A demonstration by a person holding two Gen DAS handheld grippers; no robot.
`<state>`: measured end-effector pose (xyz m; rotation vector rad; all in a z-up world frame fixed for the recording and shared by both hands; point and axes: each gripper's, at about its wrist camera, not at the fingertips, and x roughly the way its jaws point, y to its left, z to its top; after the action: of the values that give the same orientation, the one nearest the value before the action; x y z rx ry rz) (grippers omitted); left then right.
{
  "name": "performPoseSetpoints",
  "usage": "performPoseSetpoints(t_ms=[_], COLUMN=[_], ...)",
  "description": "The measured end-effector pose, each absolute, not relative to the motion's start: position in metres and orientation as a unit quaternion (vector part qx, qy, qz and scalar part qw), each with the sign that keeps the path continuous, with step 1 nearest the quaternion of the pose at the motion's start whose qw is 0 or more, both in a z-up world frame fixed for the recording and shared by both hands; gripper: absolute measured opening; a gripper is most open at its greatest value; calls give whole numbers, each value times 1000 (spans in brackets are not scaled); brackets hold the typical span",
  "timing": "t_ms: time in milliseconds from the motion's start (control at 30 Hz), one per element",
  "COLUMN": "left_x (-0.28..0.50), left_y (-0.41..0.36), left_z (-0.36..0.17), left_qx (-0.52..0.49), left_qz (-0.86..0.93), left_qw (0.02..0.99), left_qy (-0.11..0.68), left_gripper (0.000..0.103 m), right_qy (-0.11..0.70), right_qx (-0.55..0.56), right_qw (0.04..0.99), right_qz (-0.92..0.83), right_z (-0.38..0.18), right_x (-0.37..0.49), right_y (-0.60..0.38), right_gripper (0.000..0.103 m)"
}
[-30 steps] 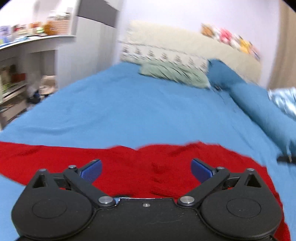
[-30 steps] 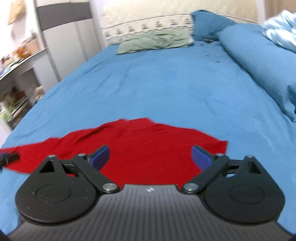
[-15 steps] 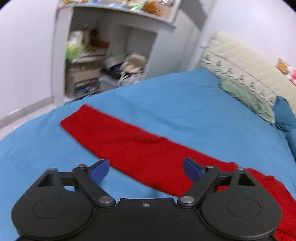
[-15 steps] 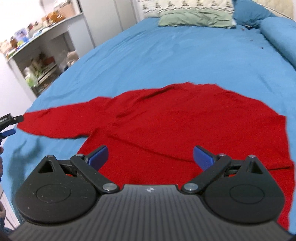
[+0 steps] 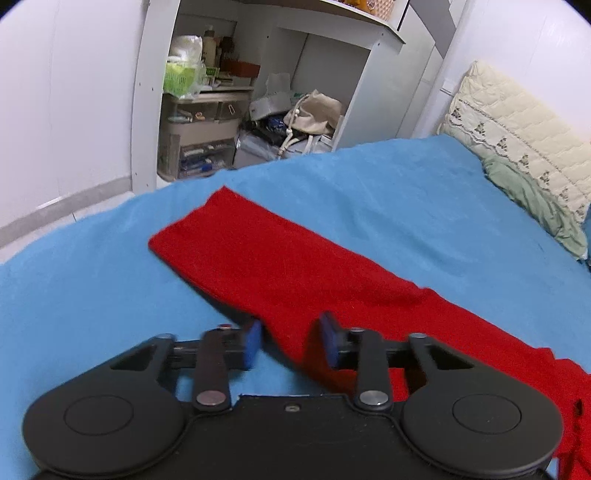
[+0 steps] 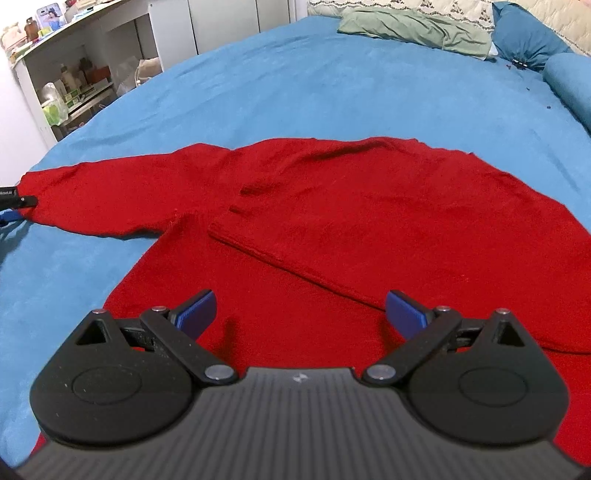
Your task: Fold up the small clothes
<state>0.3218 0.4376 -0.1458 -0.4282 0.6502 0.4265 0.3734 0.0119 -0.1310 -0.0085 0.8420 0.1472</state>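
The left gripper (image 5: 290, 341) has just been closing, its jaws narrowed around the lower edge of the red sweater's sleeve (image 5: 280, 266). The right gripper (image 6: 299, 314) hangs jaws wide apart over the red sweater (image 6: 332, 206), spread on the blue bedspread (image 6: 332, 74). Beyond the sleeve, a white shelf unit (image 5: 147, 92) holds clear drawers (image 5: 199, 147), bottles and bags.

A home bedroom: a bed (image 6: 332, 81) with a blue cover fills most of both views, with a green pillow (image 6: 417, 29) and a quilted cream headboard (image 5: 524, 122) at its head. Beside it, white shelves (image 5: 207, 110) are crammed with household clutter, boxes and a bag (image 5: 314, 114).
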Motion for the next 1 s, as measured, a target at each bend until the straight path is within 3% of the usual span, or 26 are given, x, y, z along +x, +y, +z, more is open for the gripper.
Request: performPoseSetpoints(t_ms=[33, 67, 367, 700, 833, 1000], left_x=[323, 325, 330, 368, 376, 377], left_y=[439, 442, 397, 210, 126, 27], left_z=[-146, -146, -89, -1, 0, -36], left_qx=[-203, -206, -130, -29, -18, -1], left_qz=[213, 213, 172, -12, -91, -178], left_qw=[902, 901, 936, 971, 968, 946], left_qy=[315, 316, 277, 235, 235, 273], left_gripper=[6, 5, 4, 4, 4, 4], right_qy=[409, 409, 398, 360, 342, 336], right_qx=[-3, -1, 41, 81, 90, 92], right_qw=[910, 910, 915, 930, 935, 935], right_qz=[71, 70, 43, 3, -26, -66], right_z=[-132, -133, -124, -78, -60, -54], right_x=[374, 375, 372, 348, 331, 308], right_y=[12, 12, -14, -85, -126, -177], right_gripper=[103, 103, 103, 103, 103, 103])
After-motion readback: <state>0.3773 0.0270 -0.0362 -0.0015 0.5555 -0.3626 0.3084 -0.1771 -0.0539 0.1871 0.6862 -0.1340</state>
